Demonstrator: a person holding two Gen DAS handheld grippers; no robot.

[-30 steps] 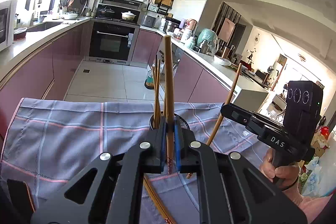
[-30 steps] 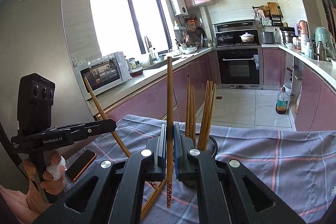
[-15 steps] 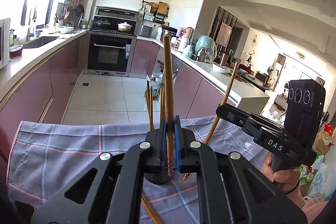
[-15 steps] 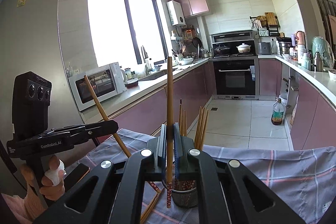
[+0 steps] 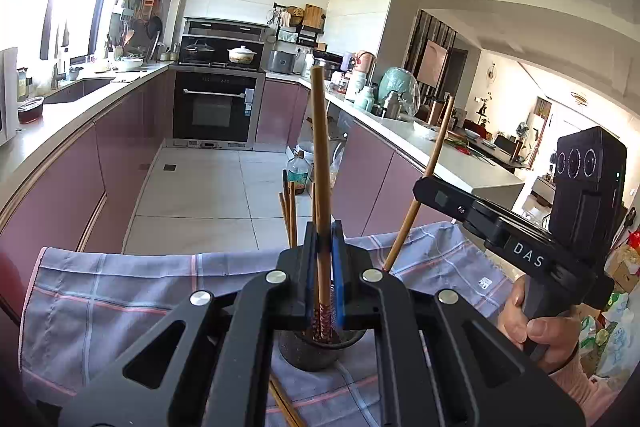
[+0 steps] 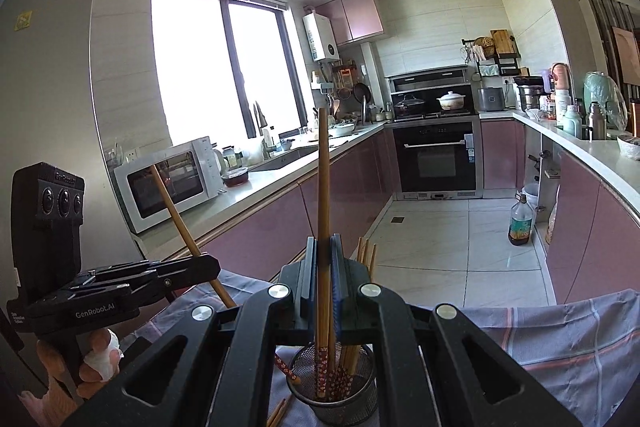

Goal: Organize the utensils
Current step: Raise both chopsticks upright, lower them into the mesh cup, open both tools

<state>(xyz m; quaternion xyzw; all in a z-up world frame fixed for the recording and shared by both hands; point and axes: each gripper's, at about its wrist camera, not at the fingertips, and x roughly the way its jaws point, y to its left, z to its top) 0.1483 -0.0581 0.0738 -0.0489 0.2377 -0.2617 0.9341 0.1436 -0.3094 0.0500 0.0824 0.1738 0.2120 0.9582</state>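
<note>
Both grippers have lifted a bit since a second ago, so the left gripper (image 5: 325, 269) and right gripper (image 6: 323, 277) each pinch one upright chopstick (image 5: 320, 163) whose patterned end now hangs over the mesh holder (image 6: 334, 393) on the checked cloth (image 5: 120, 291).

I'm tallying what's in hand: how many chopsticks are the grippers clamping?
2: one chopstick upright in the left gripper, another in the right gripper. More stand unclamped in the mesh holder; some there may be hidden.
</note>
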